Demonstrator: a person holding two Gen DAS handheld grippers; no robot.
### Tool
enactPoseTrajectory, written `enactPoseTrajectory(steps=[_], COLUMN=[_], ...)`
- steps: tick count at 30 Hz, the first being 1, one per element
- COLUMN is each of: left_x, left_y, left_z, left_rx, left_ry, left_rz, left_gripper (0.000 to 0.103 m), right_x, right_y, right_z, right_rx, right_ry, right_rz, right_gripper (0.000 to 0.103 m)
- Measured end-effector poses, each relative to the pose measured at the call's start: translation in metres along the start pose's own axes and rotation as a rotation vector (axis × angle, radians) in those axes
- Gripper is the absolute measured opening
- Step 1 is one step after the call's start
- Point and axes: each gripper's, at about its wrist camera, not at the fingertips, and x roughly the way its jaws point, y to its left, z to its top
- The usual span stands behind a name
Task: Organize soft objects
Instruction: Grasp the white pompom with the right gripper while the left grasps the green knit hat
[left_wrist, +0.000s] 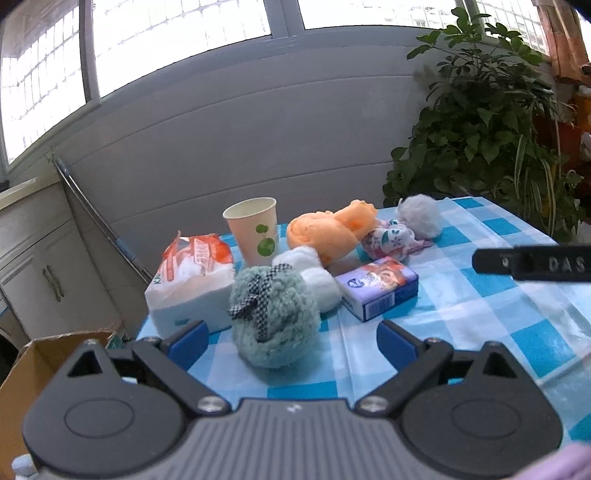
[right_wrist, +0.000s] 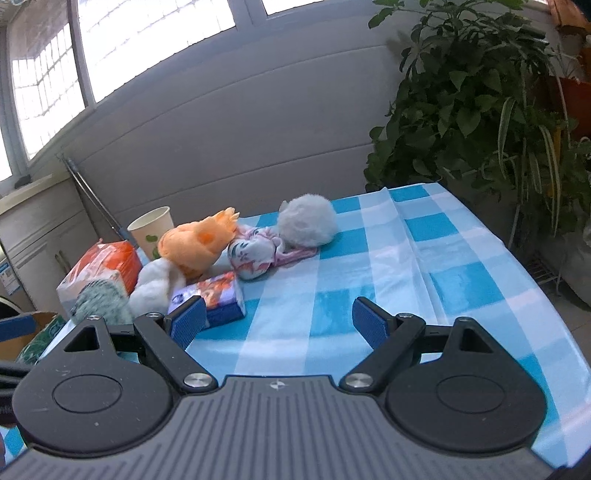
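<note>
Your table (right_wrist: 424, 258) has a blue and white checked cloth over it, a bit creased down the middle. You've got everything bunched at the far left end: a tissue pack (left_wrist: 192, 277) at the left edge, a paper cup (left_wrist: 253, 229) standing upright behind it, a teal pom-pom (left_wrist: 275, 317) nearest you, some white fluff (left_wrist: 314, 273) beside it, and a small purple box (left_wrist: 378, 288). Further back sit an orange plush (left_wrist: 325, 232), a floral cloth bundle (right_wrist: 255, 254) and a grey puffball (right_wrist: 306, 221). The whole right side is bare cloth.
</note>
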Motion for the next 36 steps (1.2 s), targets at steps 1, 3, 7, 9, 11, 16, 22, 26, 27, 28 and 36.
enactPoseTrajectory(steps=[1,3,7,9,11,16,22,26,27,28,36], left_x=[0.003,0.009,0.026,0.034,0.041,0.057,0.070,0.076,0.077,0.078,0.079], left_y=[0.000,0.002,0.007,0.009,0.010,0.013,0.017,0.019,0.019,0.020,0.027], left_z=[0.000,0.001,0.003,0.004,0.003,0.003,0.004,0.003,0.003,0.003,0.002], left_rx=[0.000,-0.005,-0.023,-0.031,-0.037,-0.046,-0.065,-0.079,-0.081,-0.087,-0.128], left_ry=[0.000,-0.002,0.001,0.003,0.009,0.018,0.032,0.036,0.034,0.034,0.024], left_rz=[0.000,-0.005,0.003,0.004,0.002,-0.009,-0.029,-0.044,-0.041,-0.038,-0.047], left_gripper=[0.097,0.097,0.097,0.097,0.097,0.091,0.077,0.065,0.062,0.060,0.055], right_x=[0.006,0.017,0.043,0.056,0.071,0.104,0.142,0.161,0.164,0.167,0.174], right_y=[-0.001,-0.001,-0.006,-0.011,-0.019,-0.033,-0.042,-0.045,-0.045,-0.046,-0.027], right_z=[0.003,0.008,0.023,0.030,0.039,0.057,0.072,0.075,0.074,0.074,0.070], right_rx=[0.002,-0.007,-0.021,-0.018,-0.009,0.017,0.073,0.093,0.094,0.101,0.007], right_ry=[0.003,0.006,0.009,0.008,0.009,0.012,0.032,0.061,0.064,0.071,0.095], right_rz=[-0.001,-0.004,-0.023,-0.033,-0.039,-0.044,-0.034,-0.036,-0.044,-0.043,-0.035], right_gripper=[0.103,0.103,0.103,0.103,0.103,0.103,0.103,0.103,0.103,0.103,0.058])
